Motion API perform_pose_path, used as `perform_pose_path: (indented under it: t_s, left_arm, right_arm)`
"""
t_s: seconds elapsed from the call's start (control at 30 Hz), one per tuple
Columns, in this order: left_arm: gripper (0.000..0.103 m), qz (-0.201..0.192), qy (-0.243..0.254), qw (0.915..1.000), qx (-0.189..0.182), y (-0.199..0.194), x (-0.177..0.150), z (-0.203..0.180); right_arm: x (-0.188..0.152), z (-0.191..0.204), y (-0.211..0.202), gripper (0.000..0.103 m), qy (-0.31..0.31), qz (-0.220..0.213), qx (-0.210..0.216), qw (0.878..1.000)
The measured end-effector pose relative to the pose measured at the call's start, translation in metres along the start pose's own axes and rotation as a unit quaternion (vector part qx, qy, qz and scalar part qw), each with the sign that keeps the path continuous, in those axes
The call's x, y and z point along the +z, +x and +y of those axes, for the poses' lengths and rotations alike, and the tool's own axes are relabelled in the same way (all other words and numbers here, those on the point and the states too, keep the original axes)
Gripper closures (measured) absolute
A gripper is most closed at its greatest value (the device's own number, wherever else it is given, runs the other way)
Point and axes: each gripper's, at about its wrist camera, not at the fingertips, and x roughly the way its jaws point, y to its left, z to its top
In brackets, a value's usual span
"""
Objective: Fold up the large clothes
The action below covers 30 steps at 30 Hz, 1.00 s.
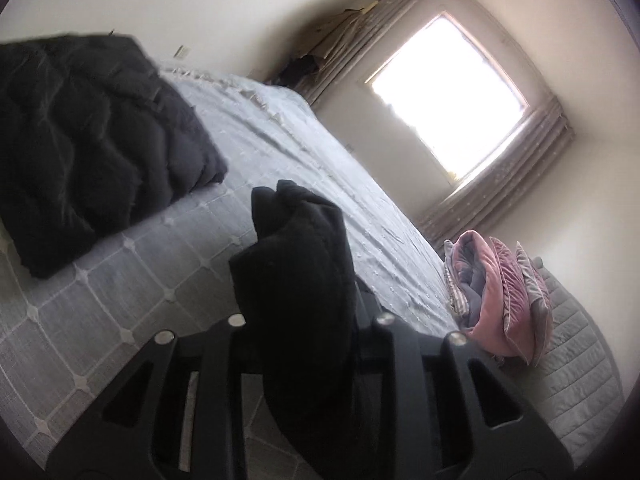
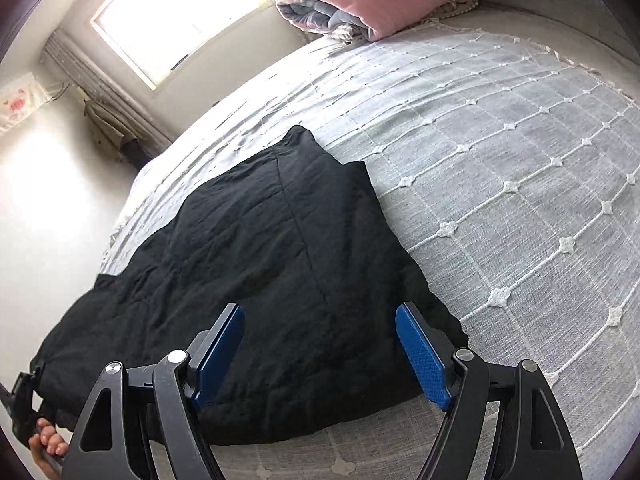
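Note:
A large black quilted garment [image 2: 256,248] lies spread on the bed, partly folded. My right gripper [image 2: 320,344] is open just above its near edge, blue pads [image 2: 420,356] apart and empty. My left gripper [image 1: 304,320] is shut on a bunched corner of the black garment [image 1: 296,264], which hides the fingers and stands up between them. The rest of the garment [image 1: 88,140] lies at the left in the left wrist view. The left gripper's body [image 2: 20,400] and a hand show at the garment's far left end in the right wrist view.
The bed has a grey-white grid-patterned cover [image 2: 500,160]. A folded pink and grey blanket stack [image 2: 372,4] sits at the head of the bed; it also shows in the left wrist view [image 1: 500,300]. A bright window [image 1: 448,96] with curtains is beyond the bed.

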Motion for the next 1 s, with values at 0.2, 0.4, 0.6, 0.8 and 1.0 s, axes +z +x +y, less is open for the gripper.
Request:
perform_pose_path:
  t_s: [0.2, 0.4, 0.6, 0.8, 1.0]
  left_arm:
    - [0.075, -0.028, 0.148, 0.9876, -0.046, -0.019, -0.022, -0.113]
    - [0.075, 0.010, 0.251, 0.9614, -0.112, -0.008, -0.079, -0.213]
    - [0.075, 0.068, 0.334, 0.9250, -0.167, 0.013, -0.172, -0.273]
    - [0.075, 0.205, 0.377, 0.8855, -0.179, 0.058, -0.290, -0.289]
    - [0.067, 0.195, 0.466, 0.8518, -0.138, 0.066, -0.351, -0.283]
  right_arm:
    - [0.008, -0.023, -0.015, 0.024, 0.062, -0.014, 0.020, 0.998]
    - [0.008, -0.044, -0.021, 0.024, 0.116, -0.014, 0.036, 0.993]
    - [0.015, -0.065, -0.030, 0.024, 0.157, -0.026, 0.053, 0.986]
    - [0.017, -0.095, -0.030, 0.024, 0.214, -0.024, 0.066, 0.974]
    - [0.011, -0.127, -0.023, 0.024, 0.263, -0.009, 0.062, 0.963]
